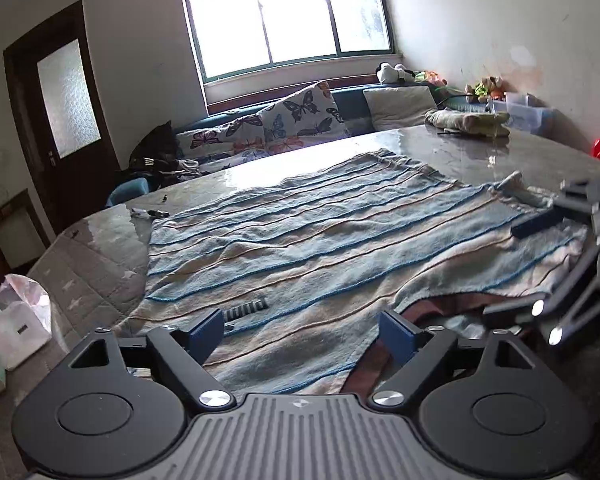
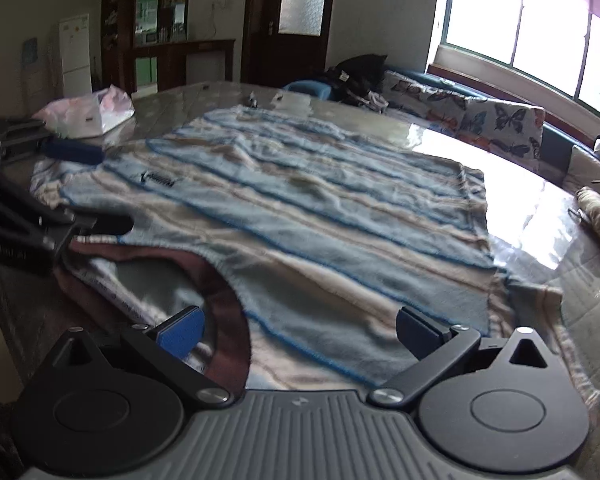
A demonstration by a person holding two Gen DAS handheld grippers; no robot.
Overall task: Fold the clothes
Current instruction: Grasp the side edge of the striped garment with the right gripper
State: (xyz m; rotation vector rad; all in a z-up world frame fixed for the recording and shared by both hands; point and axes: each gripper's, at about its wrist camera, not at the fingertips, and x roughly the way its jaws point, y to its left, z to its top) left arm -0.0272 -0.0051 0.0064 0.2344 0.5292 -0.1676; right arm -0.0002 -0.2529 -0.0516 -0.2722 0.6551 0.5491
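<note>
Where table (image 1: 480, 152) edge curves, striped sweater (image 1: 320, 240) flat, both grippers agape.

A glossy, marble-patterned table (image 1: 480, 152) carries a striped blue-and-beige sweater (image 1: 300, 232) spread flat across its middle, the brown-lined neckline at the near edge. At the far right corner lies a rolled, pale bundle of cloth (image 1: 468, 122), and near the sweater's far left corner sit a few small dark bits (image 1: 150, 213), too small to tell. A white plastic bag (image 2: 88, 114) appears to rest at the left end in the right wrist view
</note>
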